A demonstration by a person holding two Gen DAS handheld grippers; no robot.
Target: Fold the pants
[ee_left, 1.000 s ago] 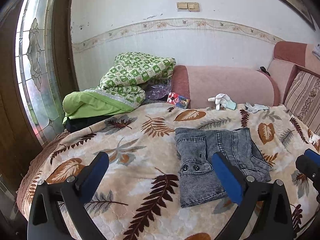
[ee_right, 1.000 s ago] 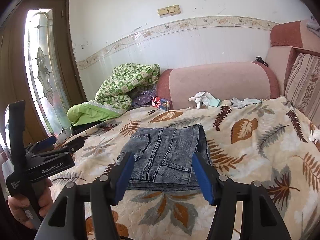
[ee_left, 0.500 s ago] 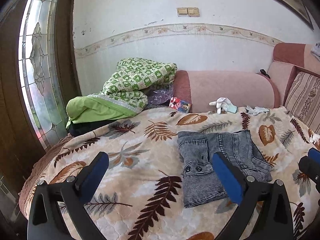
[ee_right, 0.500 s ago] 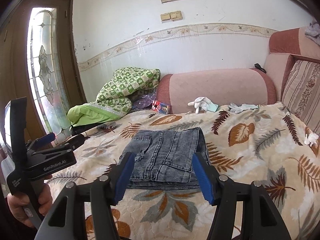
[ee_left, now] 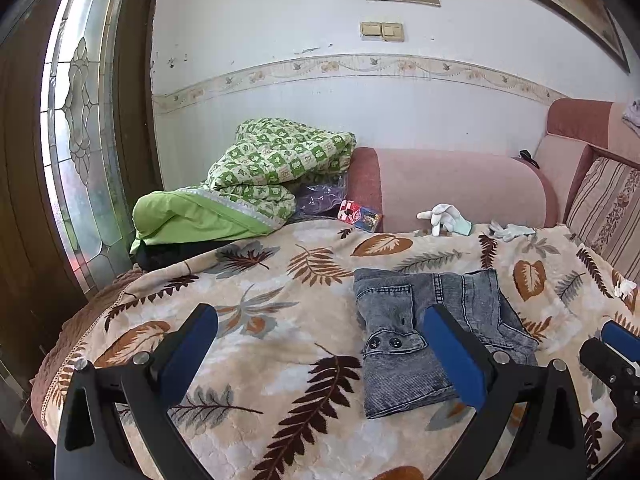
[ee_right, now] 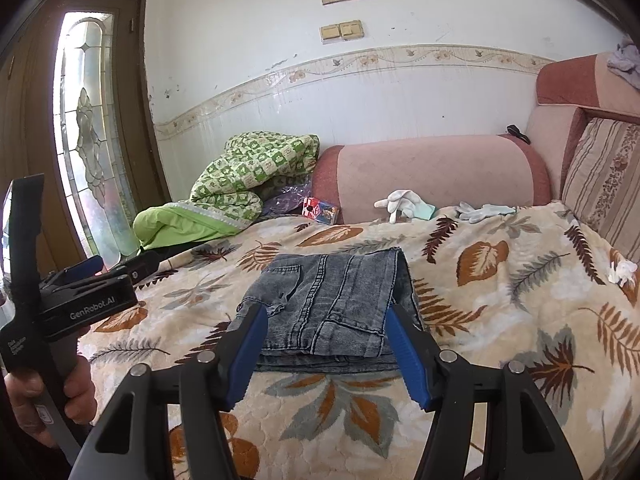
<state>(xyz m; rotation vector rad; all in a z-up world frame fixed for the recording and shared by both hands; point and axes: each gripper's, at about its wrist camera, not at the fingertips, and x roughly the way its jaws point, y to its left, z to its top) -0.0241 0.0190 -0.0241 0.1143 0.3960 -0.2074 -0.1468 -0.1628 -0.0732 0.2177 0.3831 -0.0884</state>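
Observation:
Grey denim pants (ee_left: 404, 332) lie folded into a compact stack on the leaf-patterned blanket (ee_left: 276, 320); the right wrist view shows the pants (ee_right: 328, 300) straight ahead. My left gripper (ee_left: 320, 344) hovers open above the blanket, to the left of the stack, with nothing between its blue pads. The right gripper (ee_right: 326, 350) stands open too, just short of the stack's near edge, holding nothing. In the right wrist view the left gripper (ee_right: 104, 270) appears at far left, held by a hand (ee_right: 40, 400). The right gripper's tip (ee_left: 618, 344) shows at the left view's right edge.
A green quilt (ee_left: 256, 180) is piled at the back left by a pink sofa arm (ee_left: 460, 188). White gloves (ee_left: 444, 216) and a small printed box (ee_left: 360, 216) lie along the blanket's far edge. A striped cushion (ee_right: 604, 176) stands at right, a glazed door (ee_left: 80, 140) at left.
Both views have tilted up slightly, so the pants and blanket sit a little lower in frame. The grippers stay open and the pants have not moved.

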